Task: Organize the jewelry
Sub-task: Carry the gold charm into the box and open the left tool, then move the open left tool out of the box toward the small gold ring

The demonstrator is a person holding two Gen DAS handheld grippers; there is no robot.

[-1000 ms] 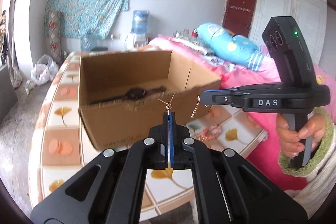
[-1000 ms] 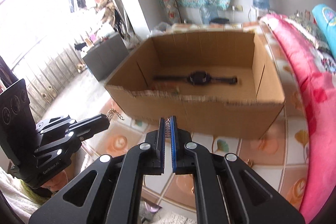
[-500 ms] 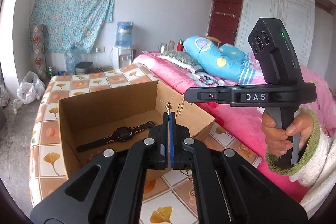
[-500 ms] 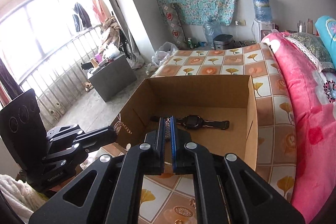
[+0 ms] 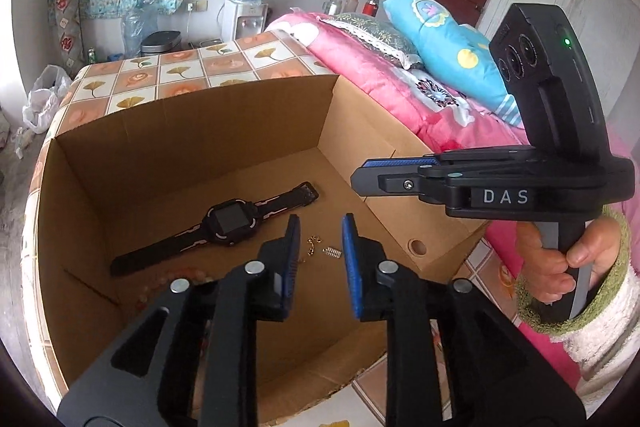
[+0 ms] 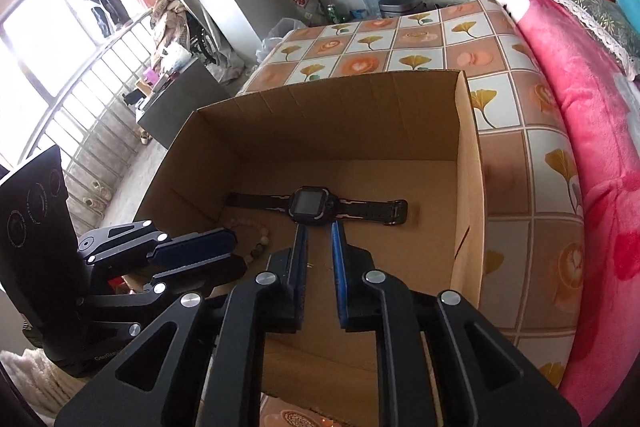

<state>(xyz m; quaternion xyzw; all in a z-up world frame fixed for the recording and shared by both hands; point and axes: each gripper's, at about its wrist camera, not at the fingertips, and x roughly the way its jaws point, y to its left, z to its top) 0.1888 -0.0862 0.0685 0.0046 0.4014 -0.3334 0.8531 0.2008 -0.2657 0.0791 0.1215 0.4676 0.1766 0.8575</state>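
Cardboard box [image 5: 192, 131] holding black smartwatch [image 5: 228, 225], gold chain [image 5: 314, 247] and beads [image 6: 256, 241], left gripper [image 5: 320, 259] fingers parted, empty, right gripper [image 6: 319, 259] fingers slightly apart, empty

A tiled table [image 6: 508, 163] with flower and leaf squares carries an open cardboard box [image 6: 466, 155], and a pink blanket [image 6: 592, 131] lies along its right edge.
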